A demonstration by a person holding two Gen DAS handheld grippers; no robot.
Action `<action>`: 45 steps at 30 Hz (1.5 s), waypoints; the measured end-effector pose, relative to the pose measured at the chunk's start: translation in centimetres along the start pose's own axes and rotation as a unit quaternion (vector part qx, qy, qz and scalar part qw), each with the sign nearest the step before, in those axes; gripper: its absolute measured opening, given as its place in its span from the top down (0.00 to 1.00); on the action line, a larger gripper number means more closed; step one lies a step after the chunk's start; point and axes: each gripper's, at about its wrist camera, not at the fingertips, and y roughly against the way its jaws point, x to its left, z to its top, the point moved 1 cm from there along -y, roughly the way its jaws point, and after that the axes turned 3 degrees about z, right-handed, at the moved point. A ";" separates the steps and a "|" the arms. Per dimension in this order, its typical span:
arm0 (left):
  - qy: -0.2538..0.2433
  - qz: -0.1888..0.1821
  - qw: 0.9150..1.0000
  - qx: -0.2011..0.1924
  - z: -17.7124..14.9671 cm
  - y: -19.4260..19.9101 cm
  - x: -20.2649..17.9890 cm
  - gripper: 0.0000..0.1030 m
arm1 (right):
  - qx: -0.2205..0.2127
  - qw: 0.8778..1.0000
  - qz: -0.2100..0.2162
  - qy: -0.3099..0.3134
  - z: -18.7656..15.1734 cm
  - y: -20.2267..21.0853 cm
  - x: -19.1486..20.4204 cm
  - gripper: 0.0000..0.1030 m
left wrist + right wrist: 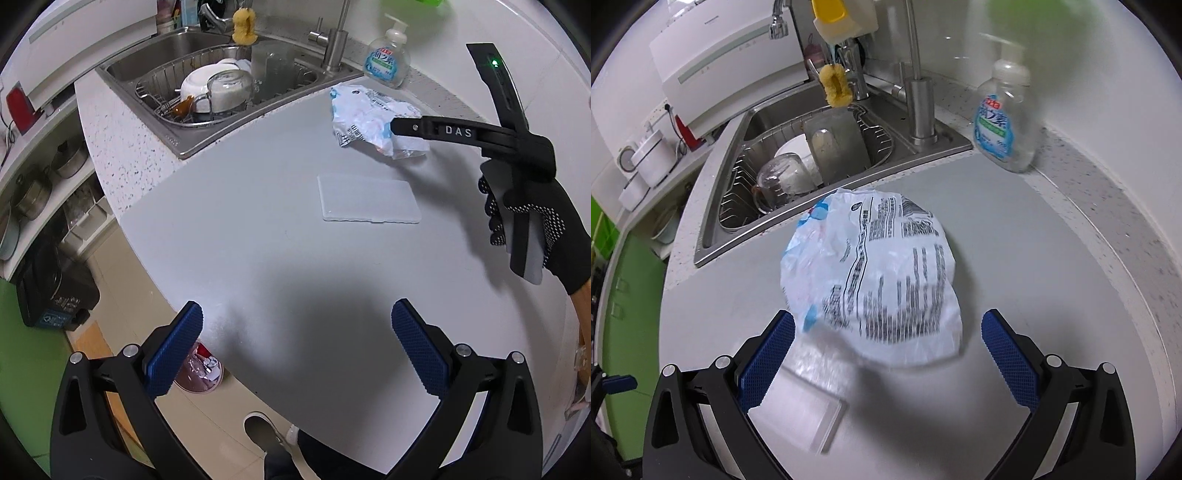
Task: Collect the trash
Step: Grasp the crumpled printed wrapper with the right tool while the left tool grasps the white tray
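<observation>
Jaws on both tools stand wide with nothing between them. The left gripper [297,345], with blue ribbed pads on black arms, hangs over the near edge of the pale grey round countertop [258,240], which is bare beneath it. Below that edge, on the tiled floor, stands a small red-rimmed bin [201,376] lined with clear plastic, holding some scraps.

The right gripper [888,345] hovers just short of the crumpled white-and-blue printed plastic wrapper [882,273], which lies on the counter near the sink, its near edge reaching between the spread fingertips; whether either pad touches it cannot be told. From the left wrist view, the person's right hand in a black dotted glove [532,221] grips the tool's handle at the right side, with the black fingers reaching leftward and level to the wrapper.

A flat, translucent white rectangular plastic lid [369,199] lies on the counter just nearer than the wrapper and apart from it.

Farther back, a clear pump bottle of soap with a blue label [1004,122] stands upright by the wall. The stainless steel sink [713,236] holds a wire rack with an upturned glass jug [779,181] and white dishes [199,85]. A yellow sponge [834,86] hangs above it.
</observation>
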 end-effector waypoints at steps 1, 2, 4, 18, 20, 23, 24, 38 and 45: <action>0.001 0.000 1.000 0.001 0.0 -0.1 0.0 0.03 | 0.001 1.000 0.003 0.001 0.1 -0.2 0.0 0.06; 0.002 0.000 1.000 0.002 0.0 -0.2 0.0 0.03 | 0.003 1.000 0.003 0.003 0.2 -0.6 0.0 0.07; 0.003 0.000 1.000 0.002 0.1 -0.3 0.1 0.03 | 0.003 1.000 0.012 0.007 0.4 -0.9 -0.1 0.22; -0.006 -0.011 1.000 0.001 0.8 -0.6 -0.3 0.03 | 0.004 1.000 0.011 -0.008 0.2 -0.4 -0.1 0.81; -0.011 -0.016 1.000 -0.001 1.0 -0.5 -0.4 0.03 | -0.002 1.000 0.003 -0.013 0.1 0.4 -0.2 0.85; -0.023 -0.023 0.999 -0.009 1.7 -0.4 -0.7 0.03 | -0.007 1.000 -0.004 -0.023 -0.2 1.7 -0.5 0.87; -0.029 -0.026 0.999 -0.011 2.0 -0.4 -0.9 0.03 | -0.008 1.000 -0.008 -0.028 -0.5 2.6 -0.6 0.87; -0.198 -0.082 0.976 -0.024 7.1 -3.2 -5.5 0.03 | -0.036 0.993 -0.059 -0.100 -7.5 13.8 -2.7 0.88; -0.303 -0.102 0.947 -0.019 8.8 -5.4 -8.2 0.03 | -0.044 0.987 -0.076 -0.135 -9.9 16.4 -3.4 0.88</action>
